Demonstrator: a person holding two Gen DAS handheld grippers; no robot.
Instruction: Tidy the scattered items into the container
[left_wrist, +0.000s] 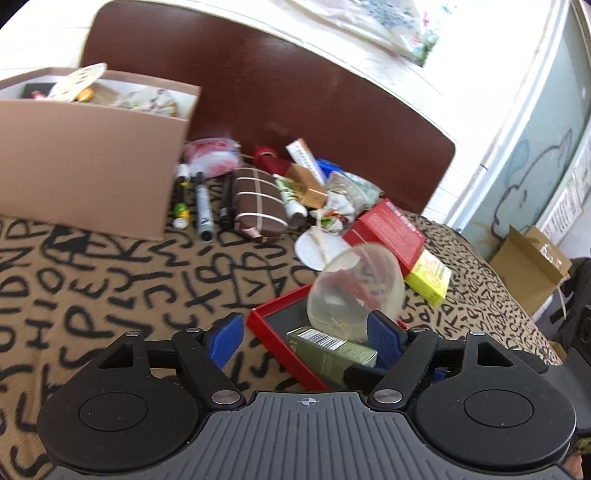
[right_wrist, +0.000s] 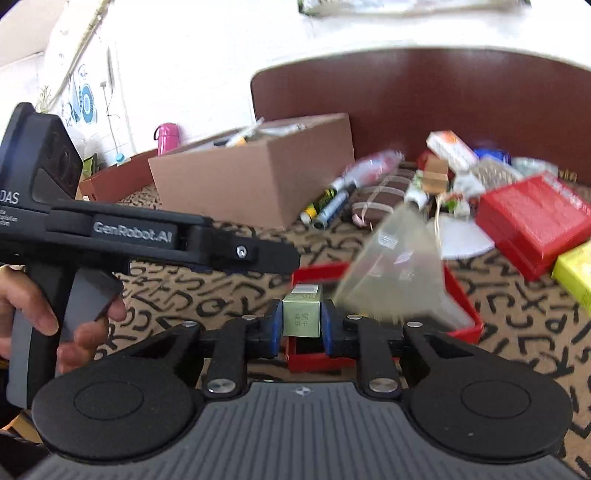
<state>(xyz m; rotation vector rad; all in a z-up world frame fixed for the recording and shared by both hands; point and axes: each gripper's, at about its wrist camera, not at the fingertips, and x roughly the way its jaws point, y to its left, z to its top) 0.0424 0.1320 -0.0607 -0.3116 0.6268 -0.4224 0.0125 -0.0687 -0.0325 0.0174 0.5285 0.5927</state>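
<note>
My right gripper (right_wrist: 301, 325) is shut on a small olive-green box (right_wrist: 301, 314), held just above an open red tray (right_wrist: 463, 295) on the letter-print blanket. The same green box (left_wrist: 332, 349) shows low in the left wrist view, over the red tray (left_wrist: 273, 332). My left gripper (left_wrist: 304, 339) stands open and wide, with nothing pressed between its blue pads (left_wrist: 225, 341). A clear plastic bowl (left_wrist: 354, 291) is tilted and blurred just beyond its right finger; whether it touches I cannot tell. The brown cardboard container (left_wrist: 85, 155) stands at the far left, holding several items.
Markers (left_wrist: 203, 206), a brown pouch (left_wrist: 258, 203), a red box (left_wrist: 388, 232), a yellow-green box (left_wrist: 428, 277) and a white round pad (left_wrist: 317, 247) lie scattered before the dark headboard (left_wrist: 295, 92). An open carton (left_wrist: 528, 266) sits beyond the bed's right edge.
</note>
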